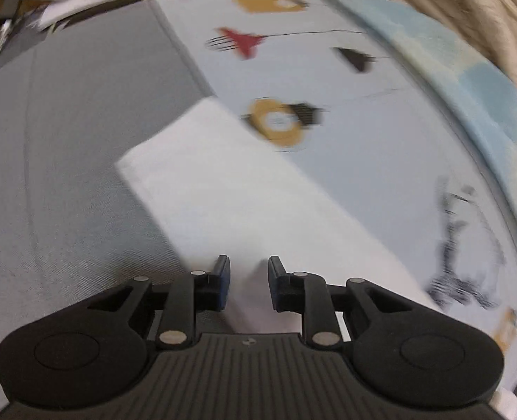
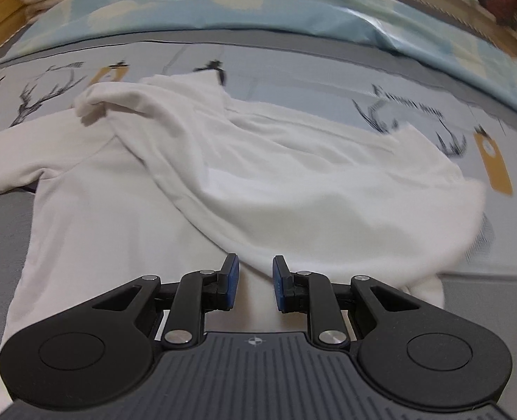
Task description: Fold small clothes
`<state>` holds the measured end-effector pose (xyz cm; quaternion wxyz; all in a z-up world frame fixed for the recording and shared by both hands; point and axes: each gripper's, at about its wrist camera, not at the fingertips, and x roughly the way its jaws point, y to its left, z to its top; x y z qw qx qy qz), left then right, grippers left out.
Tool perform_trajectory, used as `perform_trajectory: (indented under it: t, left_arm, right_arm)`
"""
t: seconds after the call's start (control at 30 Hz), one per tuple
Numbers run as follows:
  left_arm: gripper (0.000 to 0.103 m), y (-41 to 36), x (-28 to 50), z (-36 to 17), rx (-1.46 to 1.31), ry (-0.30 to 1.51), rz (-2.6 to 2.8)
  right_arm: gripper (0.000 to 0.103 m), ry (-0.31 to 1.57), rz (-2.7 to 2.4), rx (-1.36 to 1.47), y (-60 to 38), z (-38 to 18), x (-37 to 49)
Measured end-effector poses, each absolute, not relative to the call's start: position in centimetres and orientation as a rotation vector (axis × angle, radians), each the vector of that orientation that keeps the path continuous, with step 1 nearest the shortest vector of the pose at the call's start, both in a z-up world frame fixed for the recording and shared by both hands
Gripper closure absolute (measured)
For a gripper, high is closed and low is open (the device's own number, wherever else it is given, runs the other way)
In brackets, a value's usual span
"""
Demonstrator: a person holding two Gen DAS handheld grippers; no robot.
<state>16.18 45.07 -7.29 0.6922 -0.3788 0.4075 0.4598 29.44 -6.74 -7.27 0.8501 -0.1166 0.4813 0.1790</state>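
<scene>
White shirt (image 2: 293, 182) was recorded spread mid-frame on the printed bed cover (image 2: 293, 70), one side folded over, apparently for folding; left gripper (image 1: 248, 281) and right gripper (image 2: 255, 281) were held parted, grasping nothing.

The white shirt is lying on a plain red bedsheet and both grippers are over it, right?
Not quite. The bedsheet under the white shirt is pale blue-grey with printed deer and tags, not plain red, as the right wrist view shows. Both grippers are over the shirt.
</scene>
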Motion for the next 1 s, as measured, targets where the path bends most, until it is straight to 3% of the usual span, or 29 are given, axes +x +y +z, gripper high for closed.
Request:
perform_trajectory:
  t: [0.07,0.3,0.53,0.63,0.67,0.7,1.0]
  left_arm:
    - [0.071,43.2,16.8,-5.4,-0.883,0.858,0.941]
    - [0.071,35.1,21.3,-0.8,-0.956,0.826,0.691]
    - [0.069,30.9,24.4,0.2,-0.915,0.84,0.624]
    - [0.069,30.7,24.7,0.0,-0.923,0.853,0.624]
    - [0.069,30.7,24.8,0.0,-0.927,0.854,0.625]
    - [0.069,30.9,24.9,0.0,-0.932,0.852,0.622]
    - [0.069,29.8,26.1,0.0,-0.944,0.851,0.592]
  right_arm:
    - [0.079,0.986,0.402,-0.291,-5.5,-7.7,29.7]
    - [0.072,0.858,0.499,-0.435,0.2,-9.4,30.7]
    - [0.07,0.725,0.618,-0.564,6.1,-11.2,30.9]
    - [0.078,0.699,0.57,-0.57,6.3,-11.3,32.1]
    - [0.095,0.719,0.561,-0.535,5.8,-11.1,32.9]
    - [0.099,0.735,0.548,-0.501,5.0,-10.7,33.7]
    - [0.1,0.803,0.42,-0.083,-12.9,-4.5,38.9]
